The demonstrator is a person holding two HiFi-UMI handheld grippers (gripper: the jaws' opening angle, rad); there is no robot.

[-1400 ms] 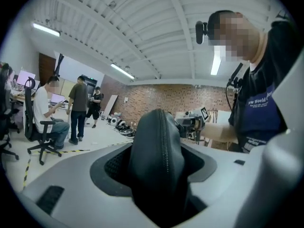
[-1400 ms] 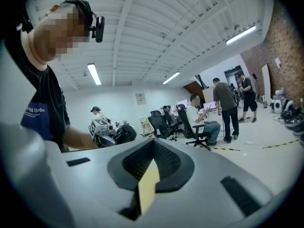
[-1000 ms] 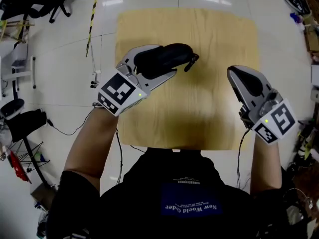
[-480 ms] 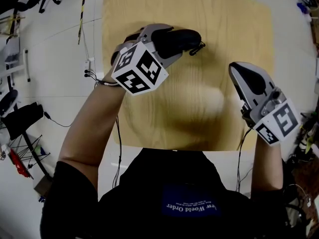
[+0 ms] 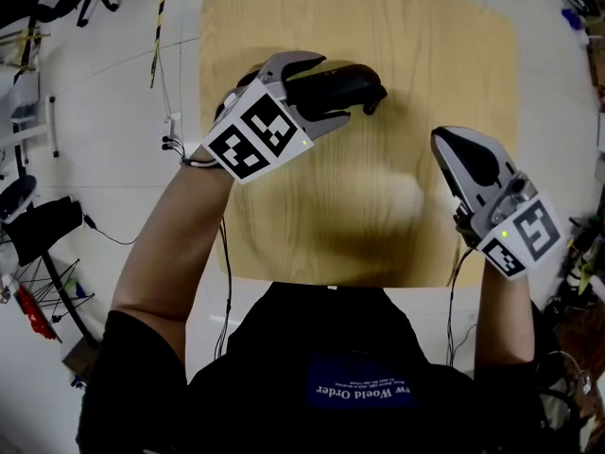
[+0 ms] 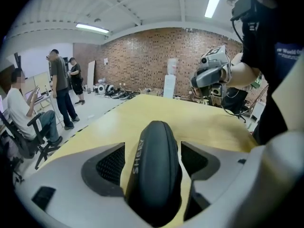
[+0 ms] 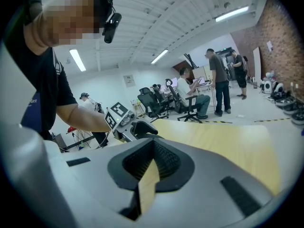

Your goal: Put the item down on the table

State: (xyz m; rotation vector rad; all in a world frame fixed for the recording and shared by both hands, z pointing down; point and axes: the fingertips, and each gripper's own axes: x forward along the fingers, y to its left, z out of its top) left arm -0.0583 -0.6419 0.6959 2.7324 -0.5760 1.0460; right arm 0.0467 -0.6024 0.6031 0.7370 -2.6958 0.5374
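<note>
A black, rounded, elongated item point(image 5: 357, 85) with a small strap at its far end lies over the left half of the wooden table point(image 5: 444, 55). It sits between the jaws of my left gripper point(image 5: 331, 90). In the left gripper view the item point(image 6: 156, 184) fills the middle of that gripper point(image 6: 153, 148), whose jaws are opening, and slivers of table show on both sides between pads and item. Whether the item rests on the wood is not visible. My right gripper point(image 5: 452, 143) hovers at the table's right side, shut and empty, also seen in its own view point(image 7: 151, 146).
Seated and standing people point(image 6: 61, 87) and office chairs point(image 7: 153, 103) are off the table's far side in the gripper views. Cables point(image 5: 113, 244) and black-yellow tape point(image 5: 159, 17) lie on the floor to the left. The person's torso is at the table's near edge.
The left gripper has rolled so its marker cube faces up, and has shifted slightly with the black item. The right gripper has stayed in place.
</note>
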